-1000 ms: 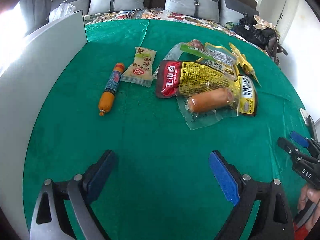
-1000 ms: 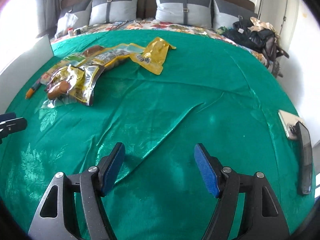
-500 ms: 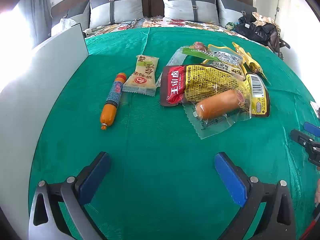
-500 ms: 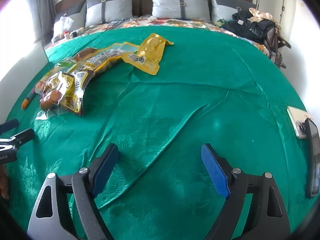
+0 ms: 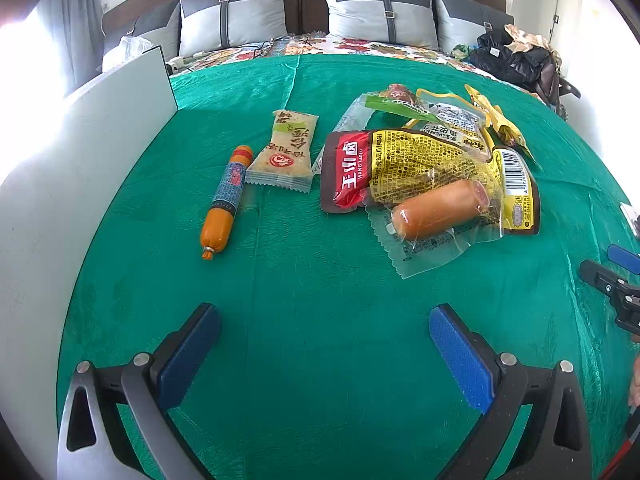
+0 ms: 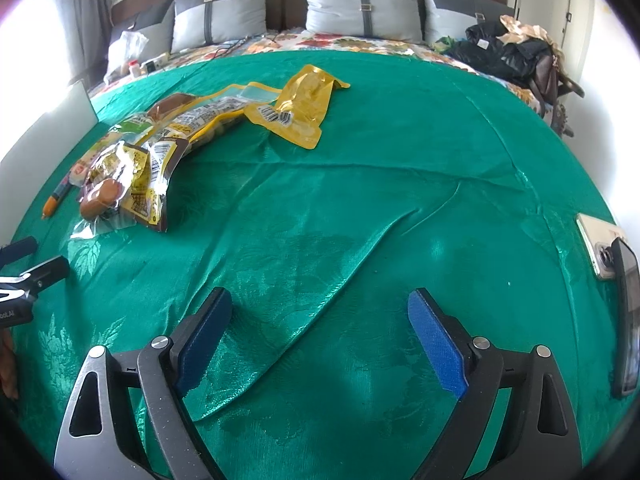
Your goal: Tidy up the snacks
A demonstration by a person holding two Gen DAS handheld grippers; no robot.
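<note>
Snacks lie on a green cloth [image 5: 320, 320]. In the left wrist view an orange sausage stick [image 5: 225, 201] lies at left, a beige cracker packet [image 5: 285, 152] beside it, then a red and yellow pouch [image 5: 400, 164] under a clear-wrapped sausage [image 5: 438, 210], with more packets [image 5: 440, 110] behind. My left gripper [image 5: 324, 338] is open and empty, well short of them. My right gripper [image 6: 320, 326] is open and empty over bare cloth; the snack pile [image 6: 132, 168] lies far left and a yellow pouch [image 6: 304, 104] sits apart behind.
A white panel [image 5: 80, 184] stands along the cloth's left edge. A phone [image 6: 600, 248] and a dark flat device [image 6: 628, 316] lie at the right edge. Pillows [image 5: 380, 12] and a dark bag [image 5: 516, 60] sit behind. The cloth has creases [image 6: 340, 280].
Both grippers have drawn back and risen a little, so the snacks sit slightly lower and nearer in view. Both stay open. No snack has moved.
</note>
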